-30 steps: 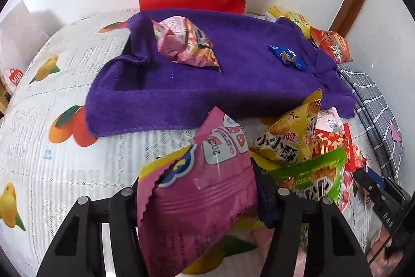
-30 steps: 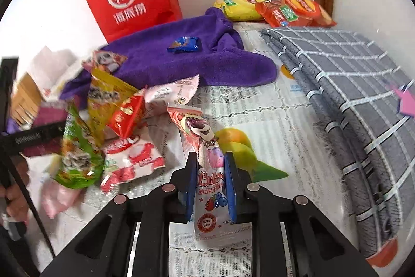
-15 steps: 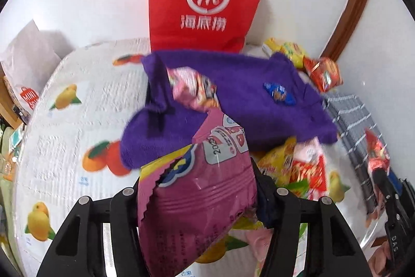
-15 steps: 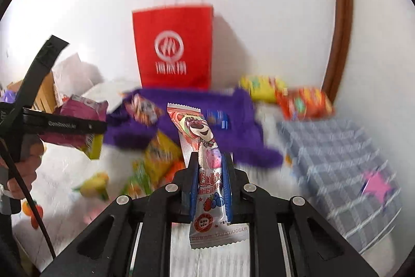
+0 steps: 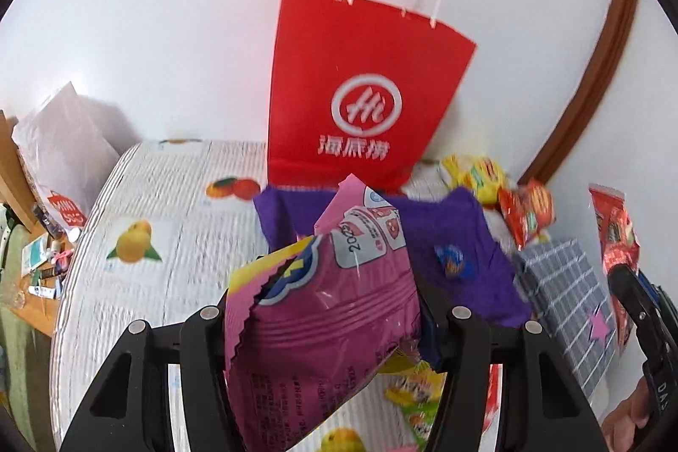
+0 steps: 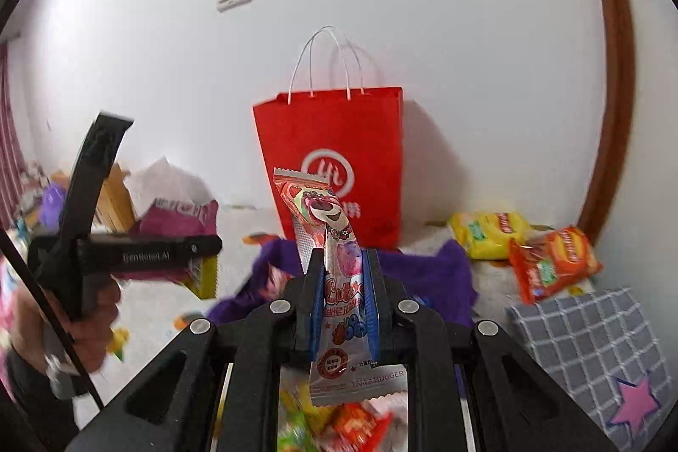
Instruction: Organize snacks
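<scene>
The left claw (image 5: 326,318) is clamped on a puffy magenta-and-yellow foil snack bag (image 5: 322,320), held up in the air in front of the red paper carrier bag with white handles (image 5: 364,100). That bag looks light and air-filled, crinkly and slick, so the squeeze across its belly could slip or crush what's inside; a sealed edge seems the safer hold.

From the right side, the right claw (image 6: 342,297) is pinched tight on a narrow, glossy strawberry-bear candy wrapper (image 6: 334,274), gripped at mid-length, upright and floppy above the purple fleece cloth (image 6: 428,274).
</scene>
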Action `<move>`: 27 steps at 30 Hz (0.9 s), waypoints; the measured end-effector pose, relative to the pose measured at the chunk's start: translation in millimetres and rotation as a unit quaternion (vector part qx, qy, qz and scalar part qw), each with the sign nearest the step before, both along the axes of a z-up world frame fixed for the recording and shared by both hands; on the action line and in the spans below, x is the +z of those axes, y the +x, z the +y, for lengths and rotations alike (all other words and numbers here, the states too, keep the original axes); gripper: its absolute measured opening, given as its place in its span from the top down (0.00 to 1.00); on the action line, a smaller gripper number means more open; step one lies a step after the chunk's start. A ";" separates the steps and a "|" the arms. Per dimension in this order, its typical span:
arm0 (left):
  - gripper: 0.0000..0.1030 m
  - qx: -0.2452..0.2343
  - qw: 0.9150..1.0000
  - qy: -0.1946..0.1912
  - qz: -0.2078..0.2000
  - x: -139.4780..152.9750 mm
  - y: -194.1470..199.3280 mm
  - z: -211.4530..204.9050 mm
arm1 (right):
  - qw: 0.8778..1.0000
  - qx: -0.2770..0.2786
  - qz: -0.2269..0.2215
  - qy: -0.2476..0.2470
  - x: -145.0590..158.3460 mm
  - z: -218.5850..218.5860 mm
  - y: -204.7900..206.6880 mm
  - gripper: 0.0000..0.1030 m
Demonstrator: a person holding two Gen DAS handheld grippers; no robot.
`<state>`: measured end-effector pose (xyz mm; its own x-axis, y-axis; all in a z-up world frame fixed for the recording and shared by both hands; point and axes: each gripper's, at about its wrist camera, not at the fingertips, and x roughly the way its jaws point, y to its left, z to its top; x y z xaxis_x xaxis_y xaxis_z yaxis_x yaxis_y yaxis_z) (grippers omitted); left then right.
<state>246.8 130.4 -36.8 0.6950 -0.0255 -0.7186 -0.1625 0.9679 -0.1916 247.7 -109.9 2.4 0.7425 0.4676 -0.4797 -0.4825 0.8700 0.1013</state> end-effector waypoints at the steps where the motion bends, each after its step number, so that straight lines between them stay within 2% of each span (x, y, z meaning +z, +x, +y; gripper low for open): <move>1: 0.44 0.000 1.000 -0.004 -0.003 2.5 4.1 1.6 | 1.000 0.003 0.009 0.008 2.0 1.9 7.6 0.84; 7: 0.44 0.004 0.999 -0.031 -0.017 15.9 33.4 5.7 | 0.997 0.012 0.061 0.043 17.2 11.9 59.9 0.84; 12: 0.44 0.007 0.999 -0.031 -0.029 21.4 53.3 4.2 | 0.989 0.016 0.128 0.070 14.1 22.5 100.3 0.84; 15: 0.44 0.007 0.999 -0.033 -0.023 11.8 61.0 7.0 | 0.982 0.016 0.167 0.090 2.6 26.2 120.5 0.84; 19: 0.44 0.008 0.999 -0.032 -0.006 -6.7 67.3 12.0 | 0.976 -0.002 0.202 0.078 -18.1 31.7 140.8 0.83; 23: 0.44 0.015 0.999 -0.031 0.007 -14.7 75.5 18.3 | 0.972 -0.002 0.226 0.067 -45.6 32.1 155.1 0.83; 27: 0.44 0.017 0.999 -0.036 0.014 -19.6 80.0 22.1 | 0.968 -0.032 0.245 0.042 -66.8 30.0 168.7 0.83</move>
